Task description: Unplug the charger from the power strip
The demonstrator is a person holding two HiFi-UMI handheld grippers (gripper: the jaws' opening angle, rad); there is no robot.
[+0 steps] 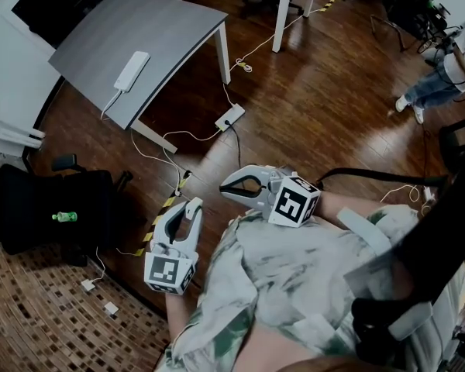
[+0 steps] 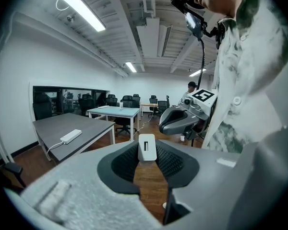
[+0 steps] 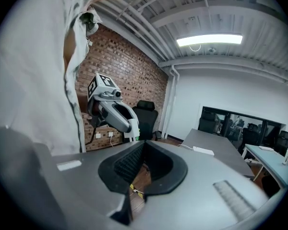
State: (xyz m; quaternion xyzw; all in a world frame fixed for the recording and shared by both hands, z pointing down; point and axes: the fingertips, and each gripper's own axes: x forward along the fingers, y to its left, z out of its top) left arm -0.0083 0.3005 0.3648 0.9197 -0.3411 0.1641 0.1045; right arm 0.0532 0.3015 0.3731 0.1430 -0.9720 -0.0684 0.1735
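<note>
My head cam looks steeply down. Cams on my left gripper and right gripper sit close behind the jaws, facing across the room; all catch the grey table.

I see a grey rectangular table on white legs at the far left. A long white power strip lies flat on it, near its left edge. The dark glossy wooden plank floor carries a small white socket block just right of the table's leg, thin white cables and a yellow-and-black striped tape strip. Near left, two small white plugs lie on speckled carpet.
</note>
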